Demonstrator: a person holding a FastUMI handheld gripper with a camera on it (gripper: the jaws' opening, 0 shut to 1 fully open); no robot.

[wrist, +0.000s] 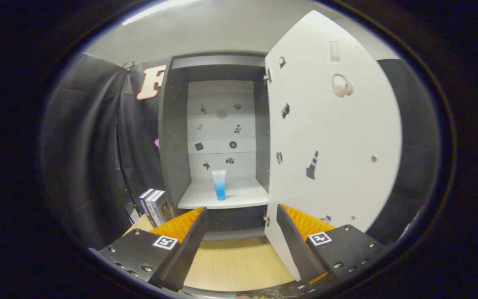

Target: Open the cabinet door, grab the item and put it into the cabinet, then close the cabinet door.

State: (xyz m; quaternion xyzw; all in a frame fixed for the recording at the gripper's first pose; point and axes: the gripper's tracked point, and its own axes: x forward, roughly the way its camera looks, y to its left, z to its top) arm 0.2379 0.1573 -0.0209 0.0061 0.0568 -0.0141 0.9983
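Gripper view: the cabinet is seen head-on with its door swung wide open to the right, so that the opening step is judged to be done. A tube, pale above and blue below, is seen standing upright on its cap near the front edge of the shelf inside the cabinet, well beyond the fingers; if this is the item named in the task, the placing step is judged to be complete as well, and only the closing of the door is left. The tool is held apart from everything, its fingers spread wide with nothing between them, one finger lying below the shelf front and the other lying across the lower edge of the open door. The tool is pointed roughly level and straight at the cabinet opening, with the wooden desk seen beneath and between the fingers. A few books are stood upright on the desk just left of the cabinet, beside the dark cloth wall. For the closing step, a move toward the door's free edge at the right is judged to be needed.
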